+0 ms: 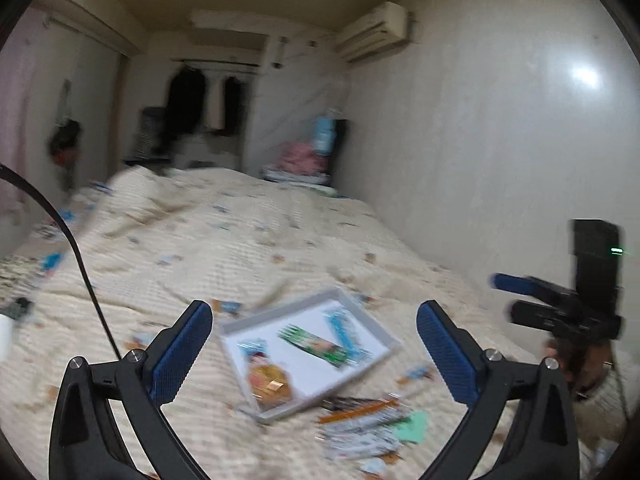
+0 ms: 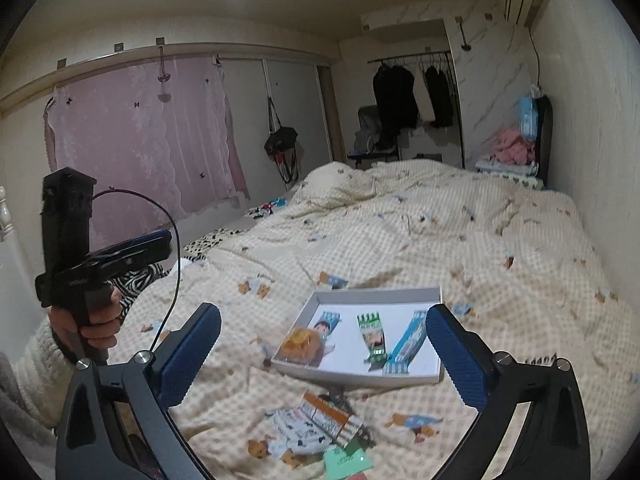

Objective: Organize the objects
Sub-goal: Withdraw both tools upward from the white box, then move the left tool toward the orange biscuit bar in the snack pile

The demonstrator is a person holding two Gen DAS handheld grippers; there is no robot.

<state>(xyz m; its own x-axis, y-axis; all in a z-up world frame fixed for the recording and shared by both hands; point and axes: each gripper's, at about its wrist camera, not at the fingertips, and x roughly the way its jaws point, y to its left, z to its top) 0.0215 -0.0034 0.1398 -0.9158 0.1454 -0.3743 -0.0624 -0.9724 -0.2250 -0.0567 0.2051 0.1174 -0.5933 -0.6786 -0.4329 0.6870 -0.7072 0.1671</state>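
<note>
- The white tray lay on the bed quilt near its front edge, holding a snack pouch, a green packet and a blue packet, apparently sorted there.
- A pile of loose packets remained outside the tray, closer to the front edge.
- The left gripper and the right gripper both stood spread wide above the quilt, empty and touching nothing.

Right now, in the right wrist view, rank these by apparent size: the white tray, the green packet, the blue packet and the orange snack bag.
1. white tray
2. orange snack bag
3. blue packet and green packet: too alike to rank; the blue looks slightly longer.
</note>
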